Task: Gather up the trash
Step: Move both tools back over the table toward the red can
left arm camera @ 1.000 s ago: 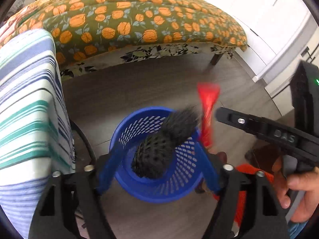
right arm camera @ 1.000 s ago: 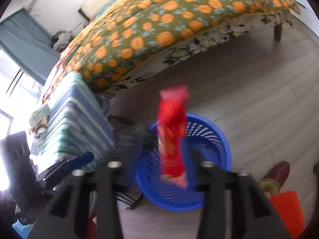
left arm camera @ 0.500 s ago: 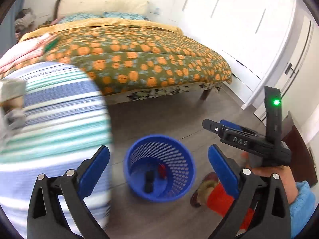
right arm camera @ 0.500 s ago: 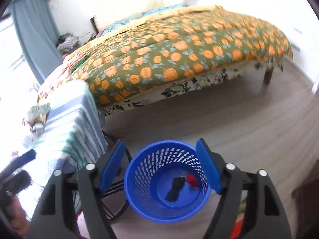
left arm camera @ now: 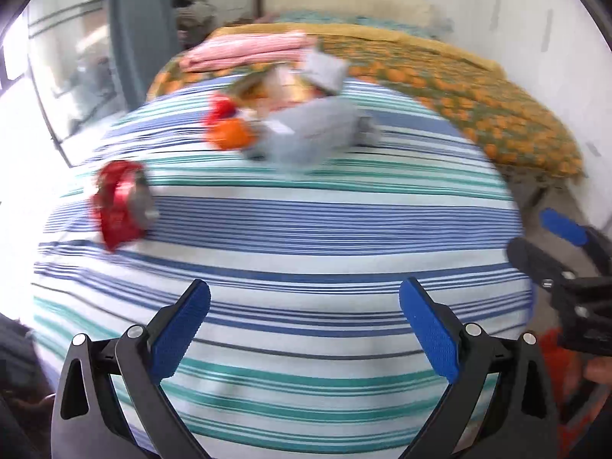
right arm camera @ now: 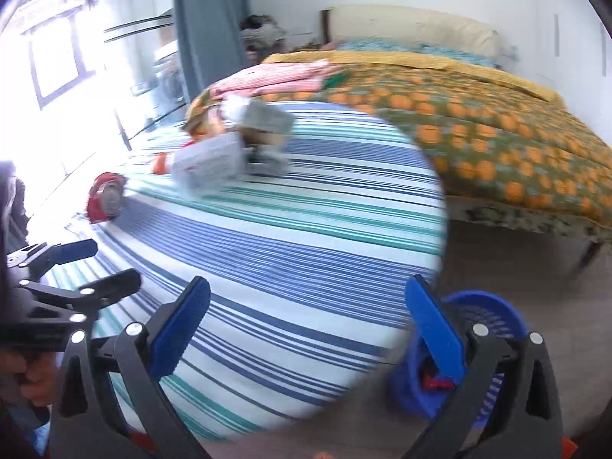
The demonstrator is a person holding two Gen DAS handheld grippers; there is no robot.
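A round table with a blue, teal and white striped cloth (left arm camera: 306,229) (right arm camera: 306,229) fills both views. On its far side lies a heap of trash (left arm camera: 298,122) (right arm camera: 233,145): grey cartons, an orange piece and wrappers. A crumpled red wrapper (left arm camera: 118,202) (right arm camera: 103,197) lies apart at the left. My left gripper (left arm camera: 306,329) is open and empty above the table's near part. My right gripper (right arm camera: 308,329) is open and empty over the table's right edge. The blue basket (right arm camera: 493,317) stands on the floor at lower right, with a red piece inside.
A bed with an orange-flowered cover (right arm camera: 497,126) (left arm camera: 478,88) stands behind the table, with folded pink cloth (left arm camera: 252,48) on it. Wood floor (right arm camera: 516,252) lies between bed and table. A window and a grey curtain (right arm camera: 202,26) are at the left.
Both grippers let the black net and the red wrapper drop into the basket, opened, then rose and swung left to face the table top.
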